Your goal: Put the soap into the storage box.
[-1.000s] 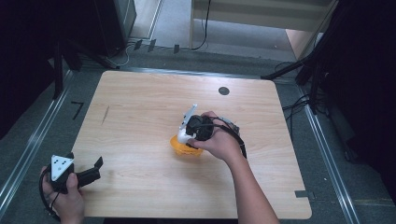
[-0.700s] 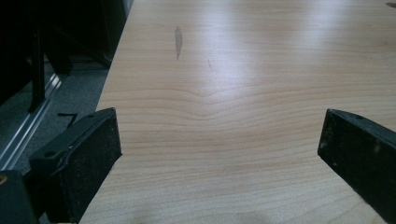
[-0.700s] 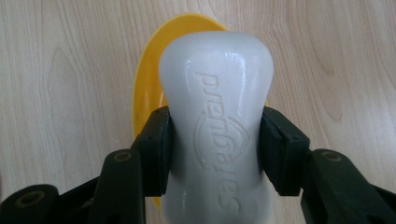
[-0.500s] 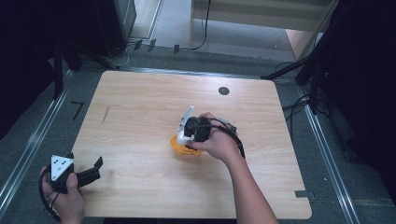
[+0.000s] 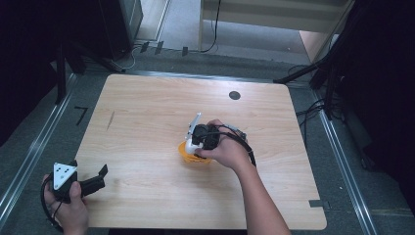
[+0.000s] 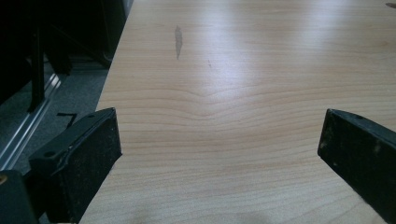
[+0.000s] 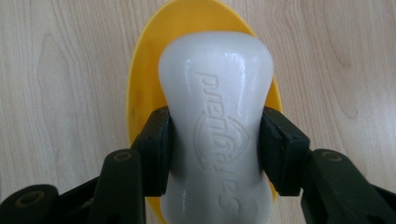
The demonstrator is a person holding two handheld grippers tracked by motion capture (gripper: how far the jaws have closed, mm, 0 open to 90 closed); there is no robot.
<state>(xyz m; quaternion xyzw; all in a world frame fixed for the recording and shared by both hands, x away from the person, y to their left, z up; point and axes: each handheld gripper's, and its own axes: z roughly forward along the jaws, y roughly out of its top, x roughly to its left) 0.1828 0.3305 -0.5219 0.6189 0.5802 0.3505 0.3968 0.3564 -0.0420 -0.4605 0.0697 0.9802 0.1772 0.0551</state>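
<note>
Centre frame on the pale wood-grain desk [image 5: 147, 112], the right gripper [image 7: 215, 149] clamped its fingers on a glossy white embossed handle [image 7: 215, 130] above a smooth yellow disc [image 7: 140, 93]; the left gripper [image 6: 219, 154], lower left, gaped empty.

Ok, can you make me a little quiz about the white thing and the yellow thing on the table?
1. True or false: the right gripper is shut on the white handle.
2. What colour is the base under that handle? A) blue B) yellow C) green
3. Fill in: the left gripper sits near the table's front-left ____, jaws open, nothing between them.

Key: 1 true; 2 B; 3 corner.
</note>
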